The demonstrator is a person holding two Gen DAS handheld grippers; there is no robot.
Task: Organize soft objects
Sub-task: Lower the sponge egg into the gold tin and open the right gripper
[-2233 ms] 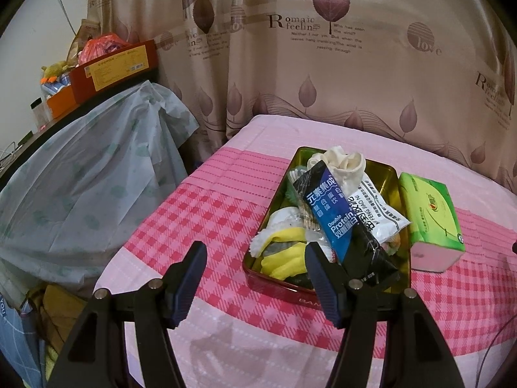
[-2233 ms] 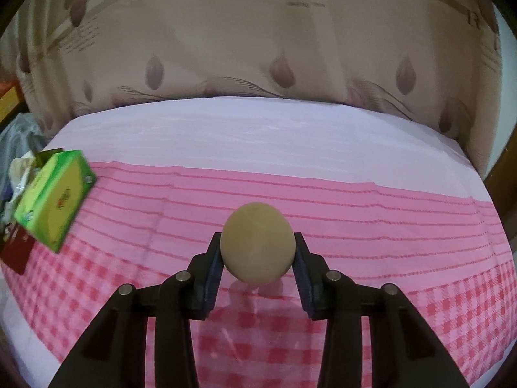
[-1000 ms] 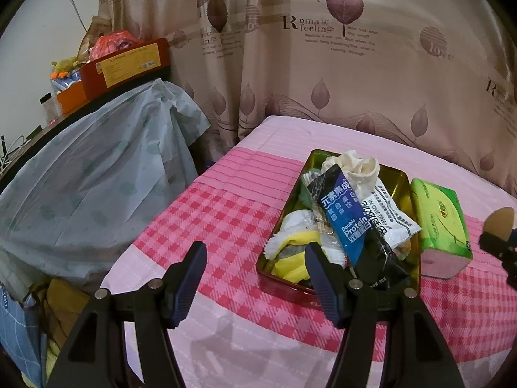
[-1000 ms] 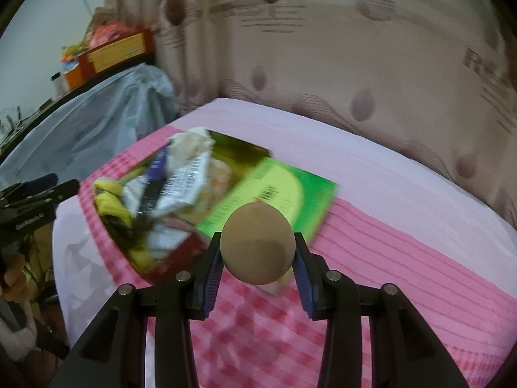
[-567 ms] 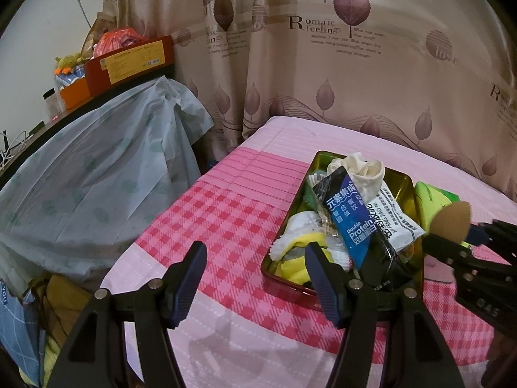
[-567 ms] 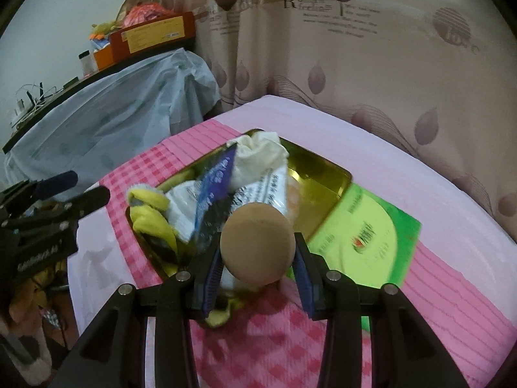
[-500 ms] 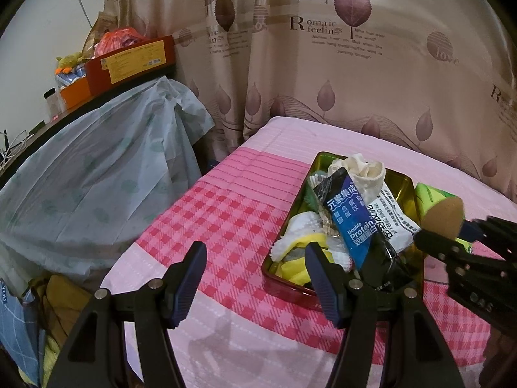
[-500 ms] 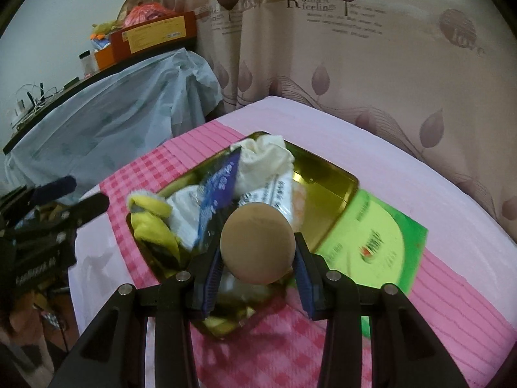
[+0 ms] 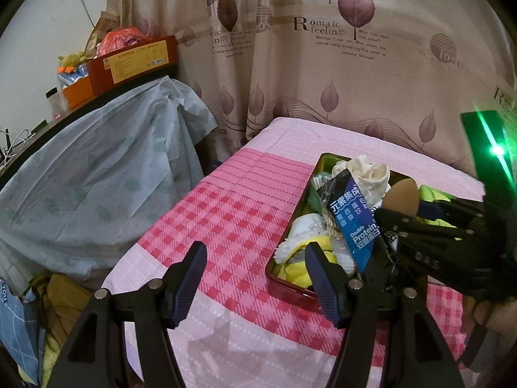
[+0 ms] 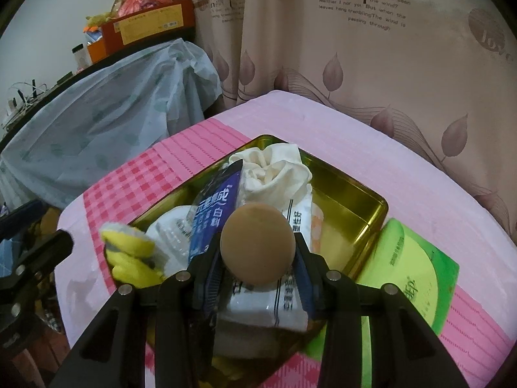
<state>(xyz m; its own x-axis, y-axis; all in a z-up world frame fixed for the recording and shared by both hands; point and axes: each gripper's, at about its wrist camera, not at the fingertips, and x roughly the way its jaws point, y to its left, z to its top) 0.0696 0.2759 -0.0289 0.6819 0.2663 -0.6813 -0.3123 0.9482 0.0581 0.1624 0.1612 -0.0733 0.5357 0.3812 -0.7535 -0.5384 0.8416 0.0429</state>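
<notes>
My right gripper point(image 10: 257, 271) is shut on a tan egg-shaped sponge point(image 10: 257, 243) and hangs over the gold tin point(image 10: 371, 207), above the packets inside. The tin holds a blue protein sachet point(image 10: 215, 213), a cream cloth point(image 10: 274, 169), a white wipes pack point(image 10: 278, 304) and yellow cloths point(image 10: 132, 258). In the left wrist view the same tin point(image 9: 292, 286) lies on the pink checked cover, and the sponge point(image 9: 400, 194) comes in from the right in the right gripper point(image 9: 404, 208). My left gripper point(image 9: 255, 274) stands open, short of the tin's near left corner, with nothing between its fingers.
A green tissue pack point(image 10: 410, 278) lies against the tin's right side. A leaf-print curtain point(image 9: 323, 80) hangs behind the bed. Left of the bed stands furniture under a pale plastic sheet point(image 9: 97, 177), with an orange box point(image 9: 135, 59) on top. A hand point(image 9: 491, 317) shows at the right edge.
My right gripper has carried the sponge leftward from beside the tissue pack to above the tin and a little lower. The left gripper has stayed where it was, open.
</notes>
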